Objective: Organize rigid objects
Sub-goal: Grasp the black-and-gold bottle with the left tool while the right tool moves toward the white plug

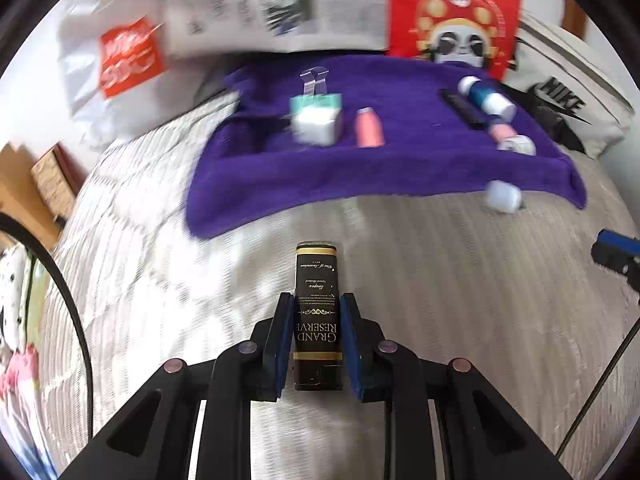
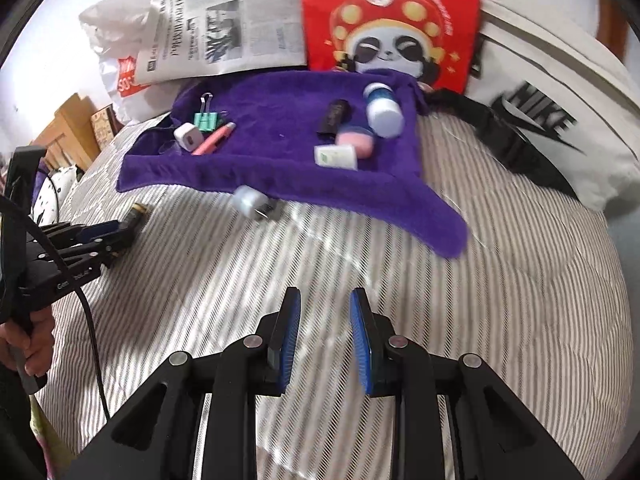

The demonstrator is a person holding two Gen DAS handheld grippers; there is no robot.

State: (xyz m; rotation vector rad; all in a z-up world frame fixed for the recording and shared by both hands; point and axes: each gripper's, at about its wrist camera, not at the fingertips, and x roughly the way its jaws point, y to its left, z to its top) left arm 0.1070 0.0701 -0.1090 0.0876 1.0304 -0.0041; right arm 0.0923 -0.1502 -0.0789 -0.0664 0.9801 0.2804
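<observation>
Low in the centre of the left wrist view, the left gripper point(image 1: 318, 312) is clamped on a slim black rectangular box with gold trim and the words "GRAND RESERVE" point(image 1: 318, 308), its blue pads pressed against the box's two long sides above the striped grey-white bedspread point(image 1: 160, 280). In the right wrist view, the same box point(image 2: 136, 213) pokes out of that gripper at the left edge of the frame.

Meanwhile the right gripper point(image 2: 325, 332) sits at the bottom centre of its own view with its blue-padded fingers point(image 2: 289, 336) spread apart and nothing between them, only bedspread.

Nothing here is a true container; a purple plush towel point(image 2: 280, 160) in the upper middle serves as the holding surface. On its left part lie a mint-green binder clip point(image 2: 207, 119), a small white cube-shaped charger point(image 2: 187, 136) and a pink pen point(image 2: 216, 139), close together. On its right part lie a dark slim tube point(image 2: 334, 117), a blue bottle with a white cap point(image 2: 382, 109), a round pink jar point(image 2: 356, 142) and a white rectangular tube point(image 2: 336, 157), clustered. A pale round cap-like object point(image 2: 250, 200) lies at the towel's near edge, partly on the bedspread; it is blurred.

Behind the towel, along the top of the frame, stand a folded newspaper point(image 2: 228, 28), a red paper bag printed with a panda point(image 2: 388, 20) and a white tote bag with a black Nike logo point(image 2: 540, 120).
</observation>
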